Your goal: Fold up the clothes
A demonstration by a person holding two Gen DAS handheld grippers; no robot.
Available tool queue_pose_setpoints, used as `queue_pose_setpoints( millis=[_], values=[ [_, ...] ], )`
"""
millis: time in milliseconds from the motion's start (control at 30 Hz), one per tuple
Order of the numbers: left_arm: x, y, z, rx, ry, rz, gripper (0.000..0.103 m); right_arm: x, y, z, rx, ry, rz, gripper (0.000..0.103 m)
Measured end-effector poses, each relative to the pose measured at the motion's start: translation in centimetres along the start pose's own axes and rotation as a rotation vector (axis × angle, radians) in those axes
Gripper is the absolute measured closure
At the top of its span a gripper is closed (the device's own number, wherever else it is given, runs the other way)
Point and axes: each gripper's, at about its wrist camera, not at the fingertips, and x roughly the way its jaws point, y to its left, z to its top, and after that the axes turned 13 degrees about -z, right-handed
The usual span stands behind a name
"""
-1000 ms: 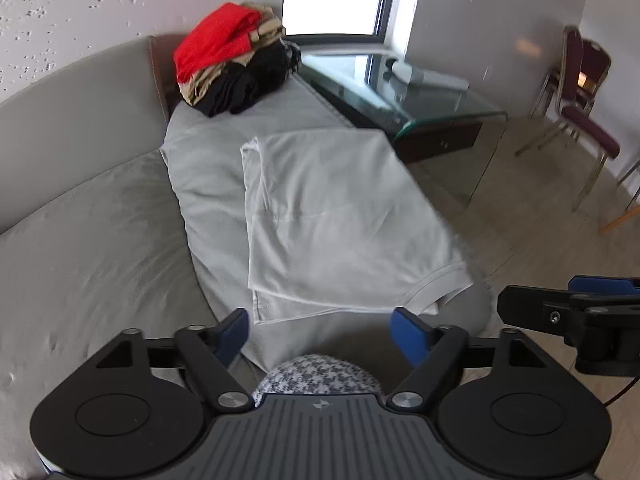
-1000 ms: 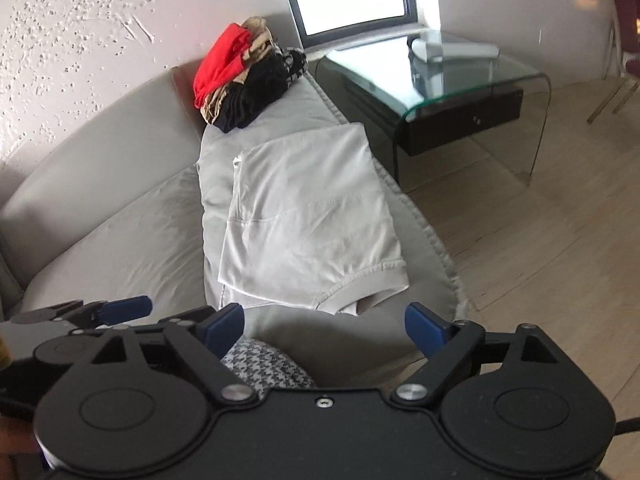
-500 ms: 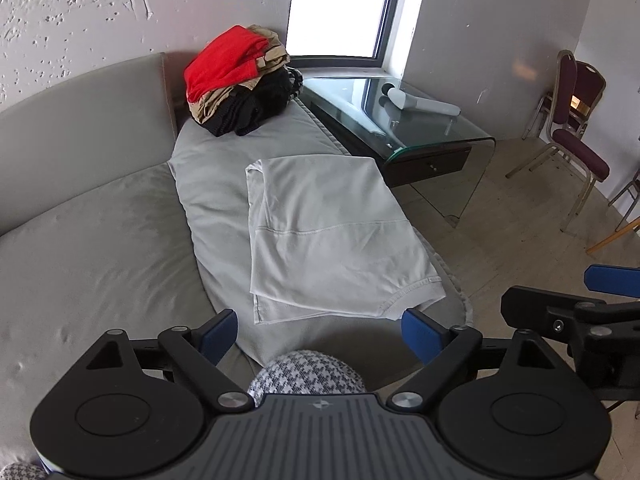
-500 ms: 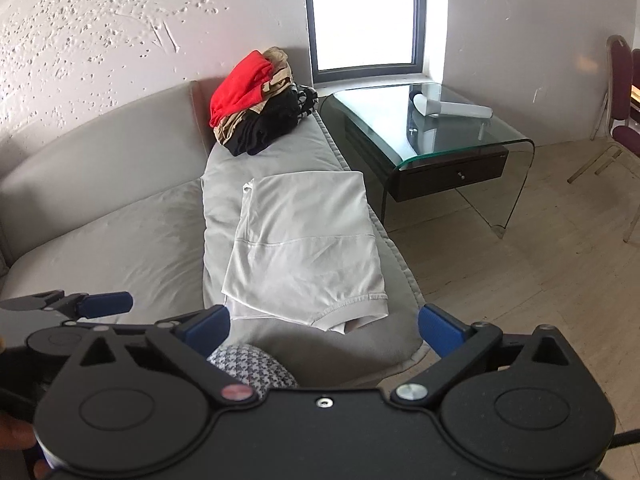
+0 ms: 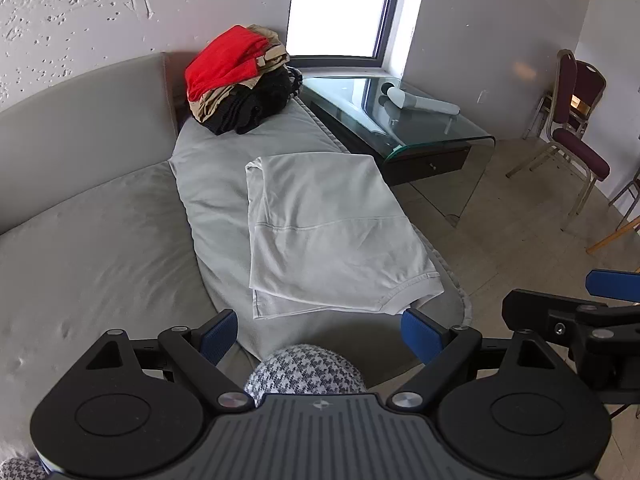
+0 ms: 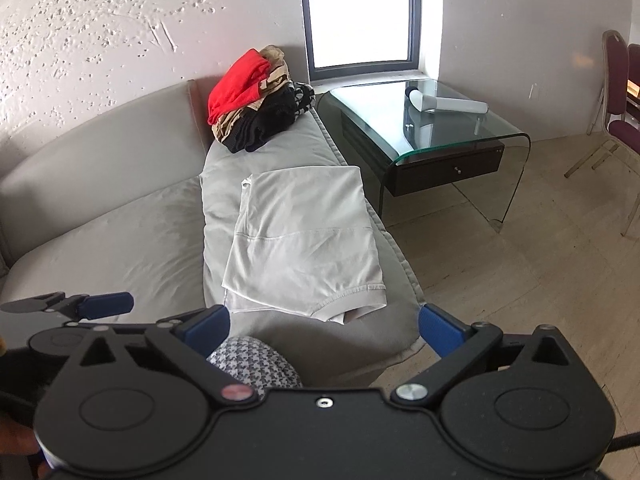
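The folded pale grey garment (image 5: 332,236) lies flat on the sofa's seat cushion (image 5: 216,168), its collar end toward the cameras and its far edge pointing at the window (image 5: 340,8). Both tools hang above the near end of the cushion, apart from the cloth: the left tool (image 5: 320,332) is released, its blue pads spread wide with nothing between them, and the right tool (image 6: 324,326) is likewise spread wide and empty. Just below each tool, a houndstooth-patterned knee (image 5: 306,368) of the person shows against the cushion's front edge. At the far end of the cushion, well apart from the folded garment, sits a heap of clothes (image 5: 240,84) with a red piece on top of tan and black ones, leaning against the sofa back (image 5: 80,120). Beside the sofa stands a curved glass desk (image 5: 420,128) with a dark drawer under it; a white cylindrical object (image 5: 420,102) lies on its top. Maroon chairs (image 5: 572,120) stand by the wall across the tiled floor (image 5: 512,240). Nothing rests on the folded garment or lies between it and the tools.
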Motion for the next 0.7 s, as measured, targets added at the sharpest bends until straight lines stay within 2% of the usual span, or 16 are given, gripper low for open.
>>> queue_pose_setpoints(
  millis=[400,700],
  values=[
    [0.9,0.0,0.1,-0.01,0.017,-0.002,0.014,0.6,-0.2,-0.1,-0.002,0.017,-0.007,0.002],
    [0.9,0.2,0.2,0.01,-0.024,-0.005,0.014,1.1,-0.1,0.1,0.006,0.025,0.015,0.001]
  ],
)
